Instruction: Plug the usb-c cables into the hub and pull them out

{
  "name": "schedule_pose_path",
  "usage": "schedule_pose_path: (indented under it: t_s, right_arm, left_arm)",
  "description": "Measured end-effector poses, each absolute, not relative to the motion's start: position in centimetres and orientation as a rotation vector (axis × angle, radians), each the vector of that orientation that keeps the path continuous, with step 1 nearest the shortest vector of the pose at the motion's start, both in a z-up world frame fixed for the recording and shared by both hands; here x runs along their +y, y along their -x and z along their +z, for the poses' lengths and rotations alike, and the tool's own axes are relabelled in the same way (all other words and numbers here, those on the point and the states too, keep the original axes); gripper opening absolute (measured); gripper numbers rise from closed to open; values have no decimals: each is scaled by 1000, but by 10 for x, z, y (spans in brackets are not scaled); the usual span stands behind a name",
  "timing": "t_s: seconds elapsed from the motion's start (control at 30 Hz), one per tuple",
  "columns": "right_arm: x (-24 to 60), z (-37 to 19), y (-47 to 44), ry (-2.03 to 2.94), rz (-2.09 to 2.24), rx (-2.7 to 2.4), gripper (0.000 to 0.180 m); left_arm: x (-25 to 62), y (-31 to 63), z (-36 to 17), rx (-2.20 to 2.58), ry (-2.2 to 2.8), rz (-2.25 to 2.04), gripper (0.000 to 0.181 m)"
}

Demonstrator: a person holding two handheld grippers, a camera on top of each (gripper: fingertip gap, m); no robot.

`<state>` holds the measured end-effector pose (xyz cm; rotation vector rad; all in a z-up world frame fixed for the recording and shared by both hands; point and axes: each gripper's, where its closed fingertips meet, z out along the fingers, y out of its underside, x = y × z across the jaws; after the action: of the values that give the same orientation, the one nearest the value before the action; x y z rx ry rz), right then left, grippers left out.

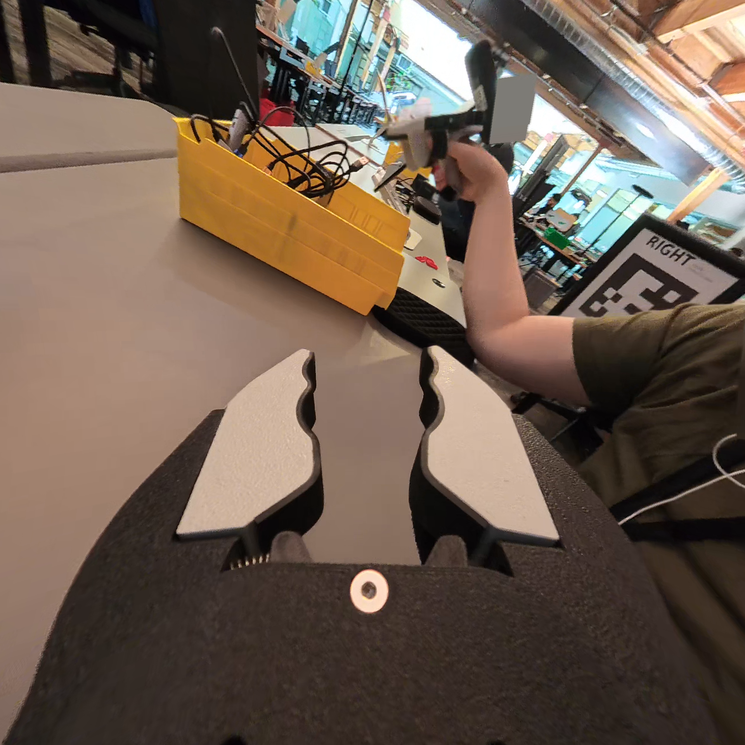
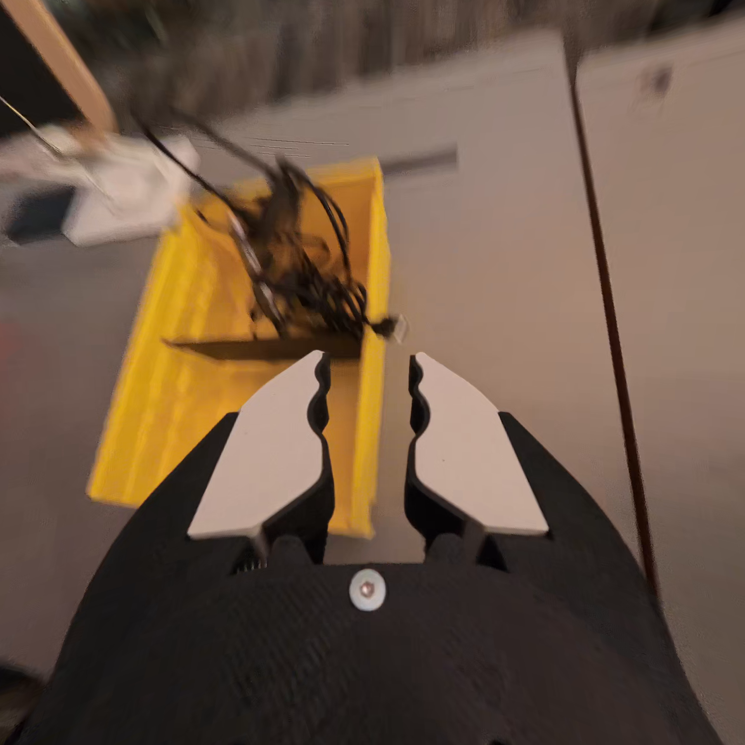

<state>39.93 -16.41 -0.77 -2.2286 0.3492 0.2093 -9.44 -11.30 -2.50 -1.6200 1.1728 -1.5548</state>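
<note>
A yellow bin stands on the grey table and holds a tangle of black cables. In the right wrist view the bin lies below me, blurred, with the cables at its far end and one plug hanging over the rim. I cannot make out the hub. My left gripper is open and empty, low over the table, short of the bin. My right gripper is open and empty, high above the bin's near end; it also shows in the left wrist view, held up in a hand.
The person's bare forearm rises at the right of the bin. A black textured mat lies at the table's edge beyond the bin. A thin dark cord runs across the table at the right. A white device sits past the bin.
</note>
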Motion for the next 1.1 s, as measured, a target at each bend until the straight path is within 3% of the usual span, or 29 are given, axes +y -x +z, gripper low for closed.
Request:
schedule_pose_path:
  t_s: [0.17, 0.33, 0.57, 0.73, 0.8, 0.9, 1.0, 1.1]
  right_arm:
    - [-148, -47, -372, 2377, 429, 131, 35]
    - [-136, -79, -379, 2618, 226, 114, 22]
    - [-146, -103, -376, 2728, 215, 208, 11]
    - [-142, -106, -375, 2734, 264, 257, 7]
    - [-141, -107, -375, 2751, 239, 284, 6]
    - [-141, -112, -375, 2788, 225, 352, 6]
    - [-139, -123, -372, 2834, 245, 365, 7]
    - [-139, -127, -368, 2852, 317, 429, 6]
  left_arm:
    - [-93, 100, -24, 1133, 1664, -1310, 52]
    - [-56, 137, -8, 925, 1798, -974, 63]
    - [-16, 301, 31, 576, 2088, -495, 82]
    - [16, 436, 26, 388, 2291, -144, 66]
    - [28, 478, 14, 349, 2354, -11, 68]
    - [37, 519, -18, 319, 2495, 49, 63]
    - [37, 552, -49, 260, 2652, 151, 37]
    - [42, 568, -63, 316, 2693, 261, 37]
